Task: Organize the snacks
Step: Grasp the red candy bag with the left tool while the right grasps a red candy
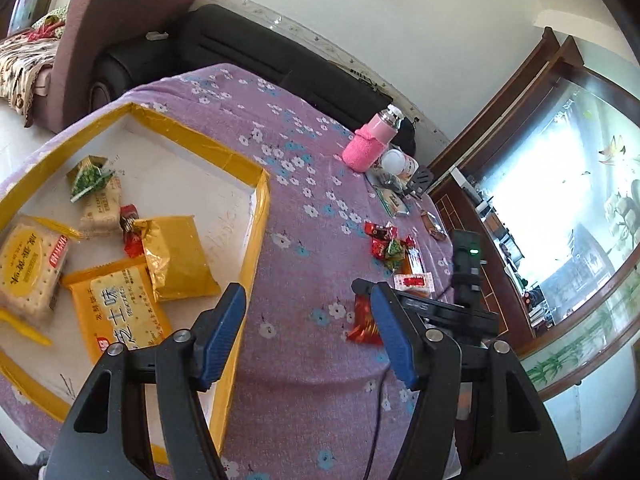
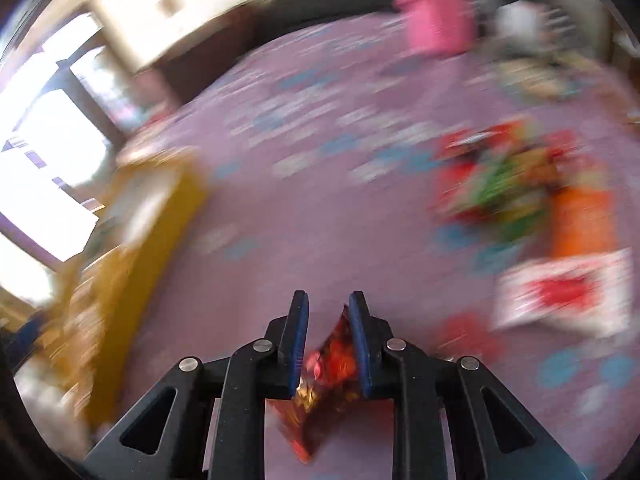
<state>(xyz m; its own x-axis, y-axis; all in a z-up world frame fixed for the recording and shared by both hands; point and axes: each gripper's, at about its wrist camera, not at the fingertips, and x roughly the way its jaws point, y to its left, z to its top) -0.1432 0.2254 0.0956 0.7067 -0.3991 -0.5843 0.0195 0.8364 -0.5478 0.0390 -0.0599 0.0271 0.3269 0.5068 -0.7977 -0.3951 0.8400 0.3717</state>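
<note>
A shallow box with a yellow taped rim (image 1: 256, 232) lies on the purple flowered tablecloth (image 1: 304, 360) and holds several snack packs, among them a yellow pouch (image 1: 178, 256), an orange cracker pack (image 1: 120, 312) and a green packet (image 1: 90, 178). My left gripper (image 1: 307, 294) hangs open and empty just right of the box's rim. My right gripper (image 2: 328, 297) is shut on a red foil snack packet (image 2: 332, 360), held above the cloth; this view is blurred. Loose red and green snacks (image 1: 390, 246) (image 2: 500, 184) lie in a pile on the cloth, with a white and red packet (image 1: 414, 282) (image 2: 560, 292) beside them.
A pink sleeved bottle (image 1: 370, 144) (image 2: 436, 20) and a white jar (image 1: 396, 162) stand at the table's far edge among small clutter. A dark sofa (image 1: 240, 52) runs behind the table. The other gripper's black body (image 1: 466, 264) shows behind my left gripper's right finger.
</note>
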